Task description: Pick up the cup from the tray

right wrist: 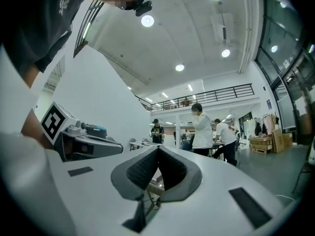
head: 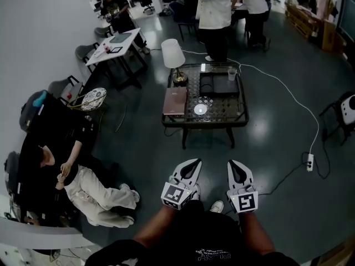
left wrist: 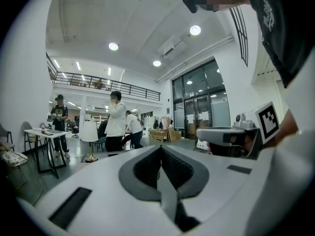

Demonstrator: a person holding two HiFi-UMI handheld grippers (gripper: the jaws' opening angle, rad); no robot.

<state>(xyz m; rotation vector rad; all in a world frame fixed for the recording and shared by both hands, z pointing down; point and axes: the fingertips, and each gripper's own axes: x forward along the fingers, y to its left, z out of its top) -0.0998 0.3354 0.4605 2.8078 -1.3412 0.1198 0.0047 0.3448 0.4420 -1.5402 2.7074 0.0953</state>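
Glass makes up the tabletop, which stands well ahead of the person on the dark floor. At the far left corner of the tabletop a white lamp stands upright. Along the left side of the tabletop lies a flat pinkish thing that looks like a book. A small round white thing sits near the front middle of the tabletop, and I cannot tell what it is. A black tray lies on the far right part of the tabletop. The clear cup stands upright at the tray's far right corner, so nothing blocks it from the right side. A white cable runs over the floor past the right side of the tabletop. Both claws are well short of the tabletop, side by side close to the person's body, and they point toward it. The left claw is clenched with nothing in it. The right claw is clenched and empty too. I think they are squeezed closed because there is nothing to grab yet. The person must first step up to the tabletop and let a claw spread before it can go around the cup.
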